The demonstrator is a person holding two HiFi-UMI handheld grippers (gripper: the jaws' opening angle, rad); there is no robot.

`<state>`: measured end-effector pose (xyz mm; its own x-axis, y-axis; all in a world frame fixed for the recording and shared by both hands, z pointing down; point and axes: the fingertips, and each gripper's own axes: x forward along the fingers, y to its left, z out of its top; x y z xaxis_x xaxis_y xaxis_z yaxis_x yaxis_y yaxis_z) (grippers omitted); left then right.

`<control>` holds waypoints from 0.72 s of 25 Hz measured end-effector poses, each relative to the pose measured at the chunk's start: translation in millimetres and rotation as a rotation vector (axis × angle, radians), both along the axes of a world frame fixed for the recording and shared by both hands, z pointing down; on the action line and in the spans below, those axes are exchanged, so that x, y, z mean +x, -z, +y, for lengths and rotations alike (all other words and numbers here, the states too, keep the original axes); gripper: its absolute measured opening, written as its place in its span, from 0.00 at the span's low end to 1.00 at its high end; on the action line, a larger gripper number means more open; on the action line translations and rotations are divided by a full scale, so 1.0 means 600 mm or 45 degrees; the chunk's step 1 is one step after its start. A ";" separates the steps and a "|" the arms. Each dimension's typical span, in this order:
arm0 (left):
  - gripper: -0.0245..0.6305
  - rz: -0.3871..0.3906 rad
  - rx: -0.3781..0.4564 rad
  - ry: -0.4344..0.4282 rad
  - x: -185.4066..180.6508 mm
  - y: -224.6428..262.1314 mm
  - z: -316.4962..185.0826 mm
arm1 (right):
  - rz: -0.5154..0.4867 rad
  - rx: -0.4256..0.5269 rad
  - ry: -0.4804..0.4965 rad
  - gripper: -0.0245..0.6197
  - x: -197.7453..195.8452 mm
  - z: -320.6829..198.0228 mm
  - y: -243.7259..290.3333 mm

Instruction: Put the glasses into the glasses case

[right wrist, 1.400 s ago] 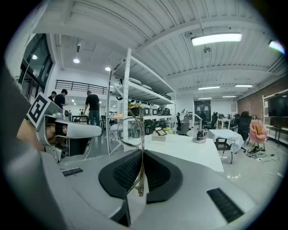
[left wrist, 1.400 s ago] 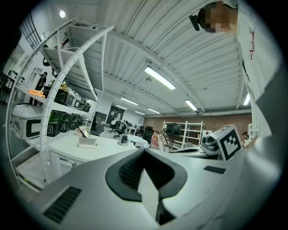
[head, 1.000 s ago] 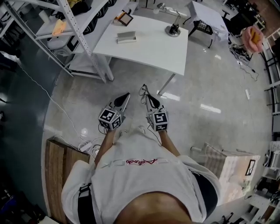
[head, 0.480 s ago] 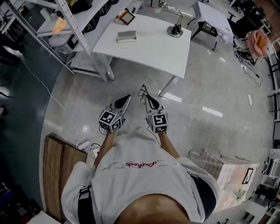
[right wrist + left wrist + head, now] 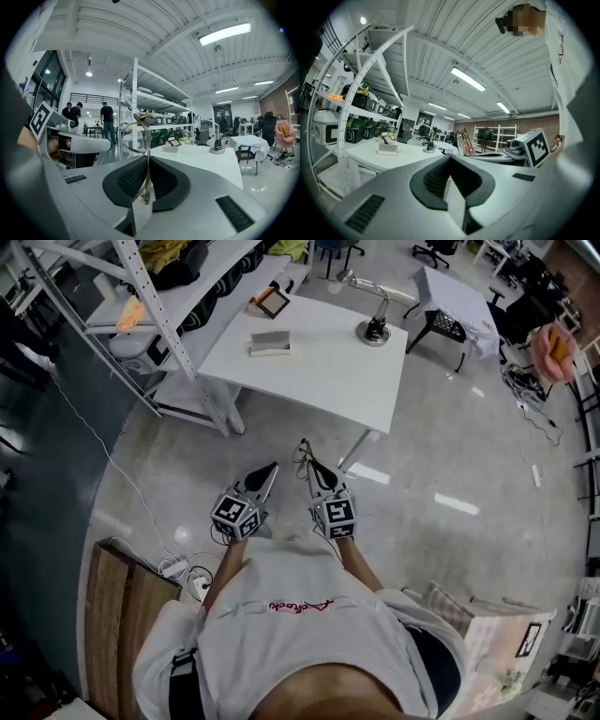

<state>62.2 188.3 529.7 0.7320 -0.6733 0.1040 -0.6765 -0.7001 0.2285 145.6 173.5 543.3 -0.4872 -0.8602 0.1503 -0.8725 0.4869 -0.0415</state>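
Observation:
My right gripper (image 5: 306, 454) is shut on a pair of thin wire-framed glasses (image 5: 302, 446). In the right gripper view the glasses (image 5: 139, 136) stand upright, with the frame pinched between the black pads (image 5: 161, 180). My left gripper (image 5: 272, 468) is beside it, shut on nothing, and its pads (image 5: 436, 176) meet in the left gripper view. Both grippers hang over the floor, short of the white table (image 5: 328, 362). The pale glasses case (image 5: 270, 343) lies on the far left part of that table, also visible as the case (image 5: 388, 148) and the case (image 5: 169, 149).
A desk lamp (image 5: 374, 328) and a small picture frame (image 5: 271, 302) stand on the table. A metal shelf rack (image 5: 159, 306) runs along the left. A black chair (image 5: 441, 301) stands beyond the table. A wooden bench (image 5: 117, 615) and cables (image 5: 183, 568) lie near my feet.
Both grippers have moved together a little toward the table, side by side. The right one still holds the glasses; the left stays shut.

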 end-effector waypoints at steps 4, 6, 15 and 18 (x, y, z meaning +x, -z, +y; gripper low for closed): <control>0.05 0.001 -0.010 0.007 0.004 -0.005 -0.007 | -0.003 0.003 0.009 0.06 0.001 -0.008 0.000; 0.05 0.001 -0.015 0.009 0.005 -0.007 -0.014 | -0.004 0.005 0.020 0.06 -0.004 -0.012 0.002; 0.05 0.026 -0.051 -0.001 0.005 -0.032 -0.065 | 0.025 -0.011 0.051 0.06 -0.023 -0.057 -0.015; 0.05 0.032 -0.051 -0.014 0.006 -0.036 -0.097 | 0.031 -0.015 0.044 0.06 -0.025 -0.088 -0.019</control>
<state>65.6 129.9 551.4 0.7421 -0.6608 0.1121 -0.6623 -0.6975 0.2736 130.7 120.8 554.7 -0.5129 -0.8410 0.1724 -0.8558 0.5166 -0.0264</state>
